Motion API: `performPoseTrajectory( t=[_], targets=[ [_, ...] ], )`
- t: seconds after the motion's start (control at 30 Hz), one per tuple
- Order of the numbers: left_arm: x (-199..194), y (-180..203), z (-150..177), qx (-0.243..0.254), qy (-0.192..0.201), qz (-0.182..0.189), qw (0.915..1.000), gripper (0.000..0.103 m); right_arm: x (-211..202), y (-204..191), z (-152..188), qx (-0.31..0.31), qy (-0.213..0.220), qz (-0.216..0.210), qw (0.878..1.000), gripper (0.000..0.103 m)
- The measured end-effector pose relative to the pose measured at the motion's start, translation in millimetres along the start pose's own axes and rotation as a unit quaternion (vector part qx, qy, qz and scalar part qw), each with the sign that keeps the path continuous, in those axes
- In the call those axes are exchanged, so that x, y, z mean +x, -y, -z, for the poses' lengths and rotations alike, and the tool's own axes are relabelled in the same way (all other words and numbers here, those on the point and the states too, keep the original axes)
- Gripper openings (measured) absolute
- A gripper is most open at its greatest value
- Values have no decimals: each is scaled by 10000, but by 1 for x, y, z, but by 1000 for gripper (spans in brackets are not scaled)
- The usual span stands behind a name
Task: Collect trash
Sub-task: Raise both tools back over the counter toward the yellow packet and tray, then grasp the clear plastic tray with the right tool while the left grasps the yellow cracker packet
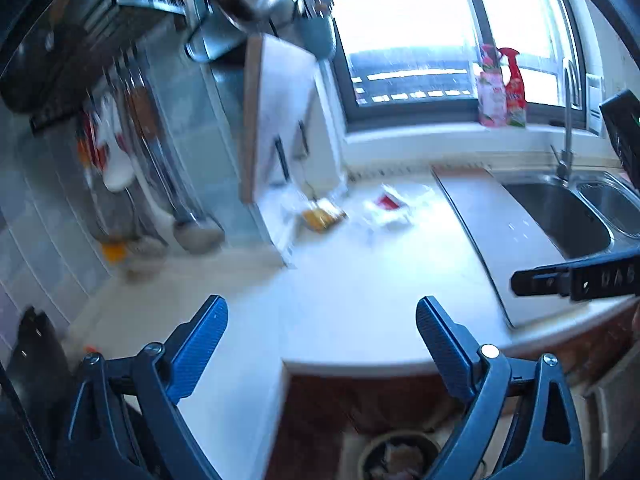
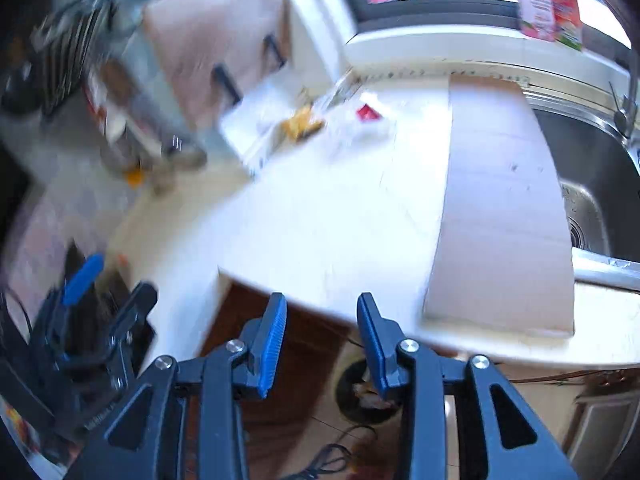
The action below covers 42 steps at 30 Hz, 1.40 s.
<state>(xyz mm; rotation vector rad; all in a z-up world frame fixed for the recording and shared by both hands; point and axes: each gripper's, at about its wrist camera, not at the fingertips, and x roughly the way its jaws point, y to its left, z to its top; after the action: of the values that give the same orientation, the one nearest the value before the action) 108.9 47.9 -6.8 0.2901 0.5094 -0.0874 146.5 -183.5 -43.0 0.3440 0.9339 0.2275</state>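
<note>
A yellow wrapper [image 1: 322, 218] and a red-and-white wrapper [image 1: 390, 204] lie at the back of the white counter [image 1: 360, 300], near the wall. Both also show in the right wrist view, the yellow wrapper [image 2: 302, 124] left of the red-and-white wrapper [image 2: 368, 114]. A round trash bin [image 1: 396, 456] with scraps inside stands on the floor below the counter edge; it also shows in the right wrist view [image 2: 368, 396]. My left gripper [image 1: 322, 320] is open and empty above the counter's front edge. My right gripper [image 2: 322, 310] is open and empty, above the bin.
A steel double sink [image 1: 560, 216] with a faucet [image 1: 568, 152] lies to the right, with a pale board [image 2: 500, 200] beside it. Spray bottles [image 1: 504, 88] stand on the window sill. Utensils [image 1: 132, 168] hang at the left. A white cabinet [image 1: 288, 120] stands behind the wrappers.
</note>
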Motion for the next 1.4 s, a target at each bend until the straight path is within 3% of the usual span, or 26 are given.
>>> performPoseTrajectory(
  t=[0.17, 0.3, 0.53, 0.7, 0.93, 1.07, 1.1, 1.17, 1.27, 1.4],
  targets=[
    [15, -6, -37, 128, 368, -686, 9969, 102, 0, 6, -53, 418, 151, -287, 9986, 45],
    [62, -10, -61, -38, 289, -833, 9961, 102, 19, 23, -105, 640, 166, -471, 9967, 46],
    [158, 17, -87, -328, -98, -1182, 9924, 101, 106, 89, -189, 1555, -280, -625, 9855, 46],
    [225, 34, -98, -626, -526, -1415, 9866, 88, 181, 124, -230, 1931, -685, -526, 9774, 46],
    [274, 39, -102, -960, -936, -1551, 9788, 84, 258, 137, -237, 1960, -1310, -294, 9714, 46],
    [289, 39, -103, -949, -960, -1736, 9755, 84, 267, 133, -238, 1818, -1129, -414, 9760, 40],
    [291, 39, -103, -961, -969, -1768, 9747, 84, 268, 135, -238, 1811, -1099, -369, 9766, 24],
    [298, 38, -104, -1010, -1022, -1813, 9729, 84, 276, 142, -235, 1925, -1199, -513, 9726, 11],
    [309, 34, -105, -1163, -1144, -1812, 9698, 84, 268, 151, -234, 1970, -1012, -661, 9729, 8],
    [325, 38, -110, -1203, -1220, -1793, 9688, 86, 231, 160, -239, 1811, -376, -601, 9809, 6]
  ],
)
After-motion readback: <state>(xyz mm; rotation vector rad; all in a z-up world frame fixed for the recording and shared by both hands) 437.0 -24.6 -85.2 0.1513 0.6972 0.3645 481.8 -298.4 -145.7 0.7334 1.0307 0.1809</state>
